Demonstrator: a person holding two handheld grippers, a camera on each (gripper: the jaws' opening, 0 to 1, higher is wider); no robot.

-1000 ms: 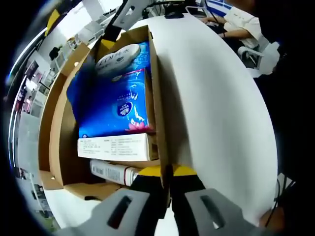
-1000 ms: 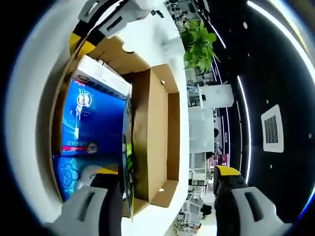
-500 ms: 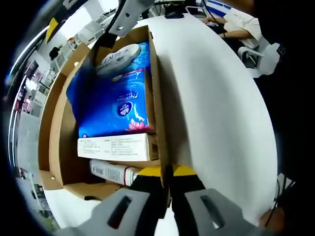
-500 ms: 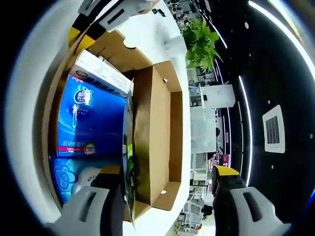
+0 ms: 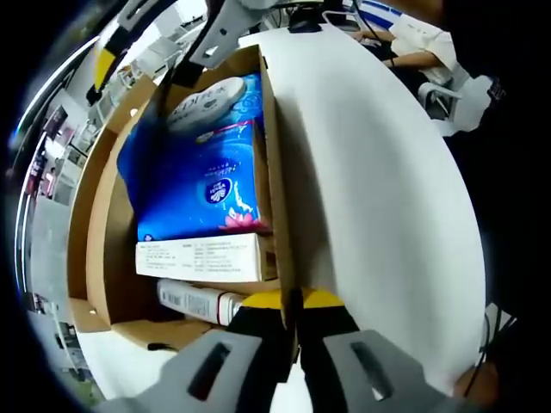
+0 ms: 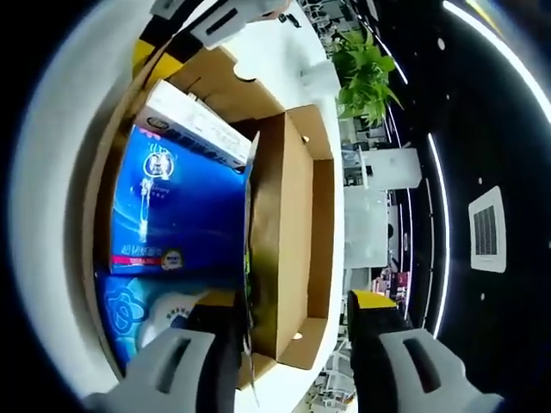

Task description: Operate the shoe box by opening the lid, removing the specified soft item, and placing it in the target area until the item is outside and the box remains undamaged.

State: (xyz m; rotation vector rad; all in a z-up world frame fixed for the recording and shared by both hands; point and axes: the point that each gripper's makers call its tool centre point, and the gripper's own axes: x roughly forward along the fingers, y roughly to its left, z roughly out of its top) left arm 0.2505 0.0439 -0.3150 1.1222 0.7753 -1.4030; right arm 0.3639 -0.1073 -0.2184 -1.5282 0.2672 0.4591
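The cardboard shoe box (image 5: 277,155) lies open on a white table (image 5: 379,198). Inside lies a soft blue tissue pack (image 5: 202,172), with a white-labelled pack (image 5: 207,99) beyond it and a white carton (image 5: 198,256) nearer. My left gripper (image 5: 290,301) is shut on the box's side wall. In the right gripper view the blue tissue pack (image 6: 172,206) fills the box. My right gripper (image 6: 293,301) is open and straddles the box's upright wall (image 6: 248,258), with the folded-back lid (image 6: 297,224) between its jaws. The right gripper (image 5: 219,30) hangs over the box's far end, and the left gripper (image 6: 215,17) shows at the opposite end.
A second white tube-like package (image 5: 198,301) lies at the near end of the box. A seated person (image 5: 413,34) works at the table's far edge. A potted plant (image 6: 362,73) and office furniture stand beyond the lid.
My right gripper's jaws have drawn closer together around the box wall and lid, and its view has shifted slightly. The left gripper holds still on the wall.
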